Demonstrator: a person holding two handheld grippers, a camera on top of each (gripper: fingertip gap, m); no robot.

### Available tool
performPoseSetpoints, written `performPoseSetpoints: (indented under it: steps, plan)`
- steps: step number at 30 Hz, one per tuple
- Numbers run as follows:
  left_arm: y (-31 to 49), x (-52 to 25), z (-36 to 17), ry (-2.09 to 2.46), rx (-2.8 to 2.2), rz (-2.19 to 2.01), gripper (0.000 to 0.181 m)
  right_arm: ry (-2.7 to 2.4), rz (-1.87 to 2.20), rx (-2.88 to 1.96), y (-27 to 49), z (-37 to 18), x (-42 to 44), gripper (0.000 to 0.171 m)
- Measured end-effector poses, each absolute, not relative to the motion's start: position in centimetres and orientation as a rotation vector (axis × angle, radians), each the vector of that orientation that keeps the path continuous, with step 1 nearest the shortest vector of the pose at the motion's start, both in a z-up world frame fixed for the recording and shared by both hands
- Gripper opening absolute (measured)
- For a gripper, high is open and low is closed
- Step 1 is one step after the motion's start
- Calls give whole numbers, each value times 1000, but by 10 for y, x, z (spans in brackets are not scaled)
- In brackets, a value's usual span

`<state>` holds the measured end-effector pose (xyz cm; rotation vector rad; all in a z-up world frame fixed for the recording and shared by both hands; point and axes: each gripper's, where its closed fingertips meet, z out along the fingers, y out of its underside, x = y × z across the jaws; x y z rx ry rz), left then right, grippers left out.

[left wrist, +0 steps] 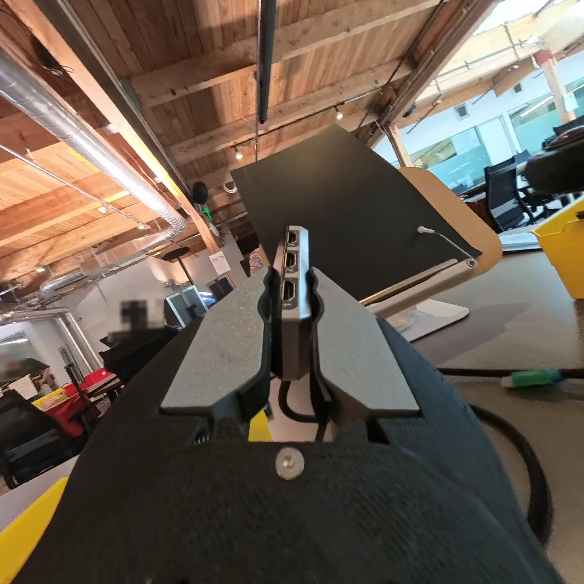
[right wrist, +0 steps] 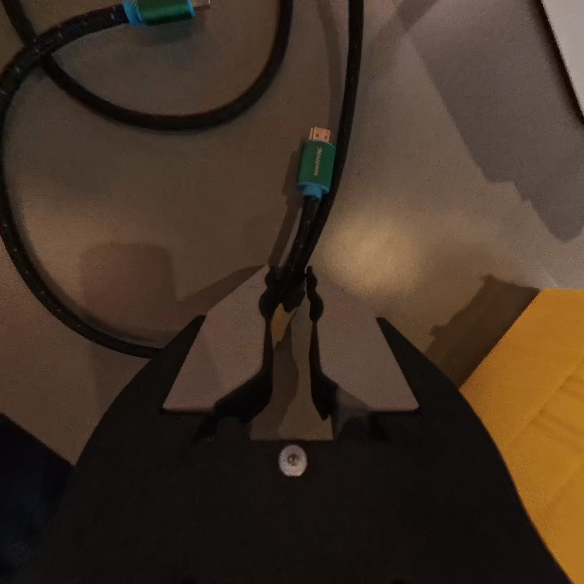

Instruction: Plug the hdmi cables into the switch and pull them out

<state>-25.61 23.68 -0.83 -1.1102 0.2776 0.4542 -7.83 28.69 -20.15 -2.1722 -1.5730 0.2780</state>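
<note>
My left gripper is shut on a dark grey HDMI switch and holds it tilted up off the table, its three empty ports facing me. The switch's own black lead hangs below it. My right gripper is shut on a black braided HDMI cable a short way behind its green plug, whose gold tip points away over the table. A second green plug lies at the top left of the right wrist view and also shows blurred in the left wrist view.
A dark monitor back on a silver stand rises behind the switch. A yellow bin stands at the right; a yellow bin lies under my right gripper. Black cable loops lie across the grey table. Spacing between my two grippers at the tips: around 25 cm.
</note>
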Motion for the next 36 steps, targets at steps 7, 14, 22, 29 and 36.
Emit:
performPoseSetpoints:
  steps: [7,14,22,29,36]
  plan:
    - [233,-262,-5,251,-1107,406,20,-1388,67,-1943,290,-76,-7,11]
    - [232,-275,-6,188,-1136,390,21,-1179,-68,-1779,290,14,53,10]
    - [231,-231,-13,364,-1161,-157,19,-1281,278,-1695,248,-1,17,9]
    - [233,-232,-16,357,-1169,-174,19,-1390,293,-1766,261,-57,-32,3]
    - [235,-238,-15,300,-1161,-273,19,-1372,322,-1839,279,-88,-35,3]
